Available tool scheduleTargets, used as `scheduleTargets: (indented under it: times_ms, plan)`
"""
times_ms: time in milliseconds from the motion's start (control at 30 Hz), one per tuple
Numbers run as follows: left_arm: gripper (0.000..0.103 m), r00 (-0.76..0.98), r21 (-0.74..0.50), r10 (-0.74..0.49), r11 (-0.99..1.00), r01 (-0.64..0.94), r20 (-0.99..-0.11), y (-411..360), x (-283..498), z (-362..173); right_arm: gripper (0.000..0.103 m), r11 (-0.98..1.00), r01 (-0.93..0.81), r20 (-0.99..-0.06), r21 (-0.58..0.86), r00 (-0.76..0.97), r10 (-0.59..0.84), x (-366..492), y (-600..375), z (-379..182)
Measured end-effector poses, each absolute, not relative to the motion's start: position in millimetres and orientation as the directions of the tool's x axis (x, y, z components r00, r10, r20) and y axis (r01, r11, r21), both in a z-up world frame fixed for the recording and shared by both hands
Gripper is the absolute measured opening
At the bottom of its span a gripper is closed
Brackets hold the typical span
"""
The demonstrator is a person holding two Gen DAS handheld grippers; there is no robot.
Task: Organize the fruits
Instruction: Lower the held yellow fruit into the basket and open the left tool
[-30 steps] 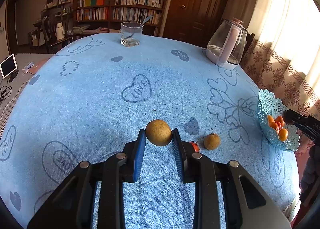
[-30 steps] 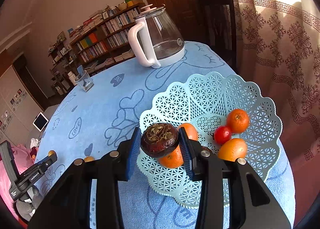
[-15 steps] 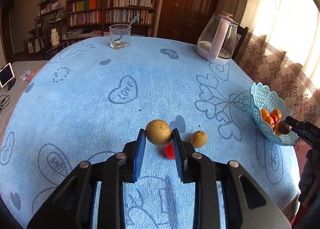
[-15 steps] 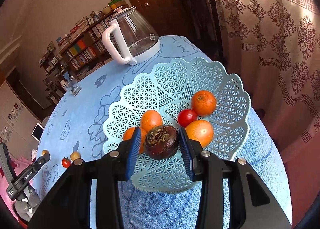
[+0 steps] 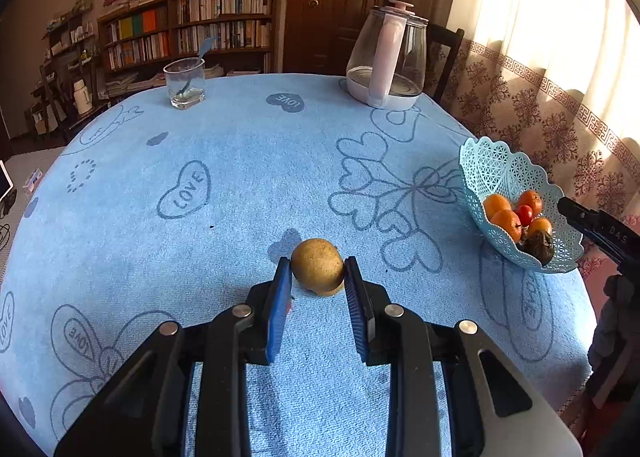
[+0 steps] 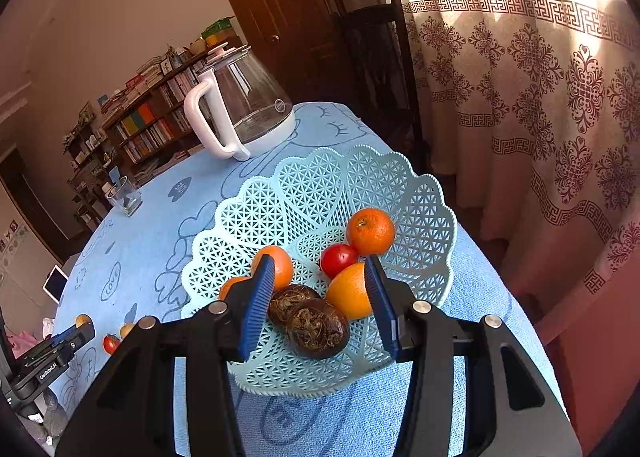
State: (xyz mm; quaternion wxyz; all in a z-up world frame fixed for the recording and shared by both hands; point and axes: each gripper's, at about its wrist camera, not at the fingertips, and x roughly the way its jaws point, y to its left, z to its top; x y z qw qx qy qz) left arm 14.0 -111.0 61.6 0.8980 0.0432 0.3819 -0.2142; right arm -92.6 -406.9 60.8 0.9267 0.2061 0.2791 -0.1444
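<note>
In the left wrist view my left gripper (image 5: pixel 316 273) is shut on a round tan fruit (image 5: pixel 317 265), held above the blue cloth. The lacy light-blue basket (image 5: pixel 500 169) stands at the table's right edge, with my right gripper (image 5: pixel 592 223) at its near side. In the right wrist view the right gripper (image 6: pixel 318 259) hangs over the basket (image 6: pixel 320 165) with its jaws opening. Two dark brown fruits (image 6: pixel 318 327) lie in the basket between the blue pads (image 6: pixel 256 301), touching neither. Oranges (image 6: pixel 370 231) and a red tomato (image 6: pixel 338 259) lie around them.
A glass kettle (image 5: pixel 386 57) and a drinking glass (image 5: pixel 185 83) stand at the table's far side. Another tan fruit (image 6: pixel 127 330) and a small tomato (image 6: pixel 111 343) lie on the cloth near the left gripper (image 6: pixel 60 341). A patterned curtain (image 6: pixel 540 97) hangs behind the basket.
The right gripper lowered the dark fruit into the basket and its jaws spread off it. The left gripper carried the tan fruit across the table toward the basket.
</note>
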Motion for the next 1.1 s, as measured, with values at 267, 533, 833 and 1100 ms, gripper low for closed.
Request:
scheduleTargets:
  times_ms: [267, 533, 833, 1100]
  plan:
    - [0.027, 0.59, -0.05, -0.398, 0.855, 0.517, -0.702, -162.4, 8.0, 66.8, 0.048, 0.857, 0.436, -0.54, 0.275, 0.807, -0.238, -97.8, -415.2, 60.8]
    - [0.027, 0.586, -0.015, -0.421, 0.82, 0.572, -0.692, -202.2, 7.3, 74.3, 0.049, 0.835, 0.462, -0.532, 0.299, 0.807, -0.256, -101.6, -424.8, 57.7]
    - [0.027, 0.584, 0.024, -0.452, 0.777, 0.629, -0.674, -251.3, 9.7, 81.8, 0.05, 0.826, 0.467, -0.525, 0.316, 0.811, -0.257, -104.0, -429.6, 55.8]
    - [0.027, 0.576, 0.049, -0.461, 0.751, 0.658, -0.675, -286.5, 17.4, 76.9, 0.05, 0.816, 0.48, -0.515, 0.323, 0.812, -0.274, -106.3, -433.3, 53.3]
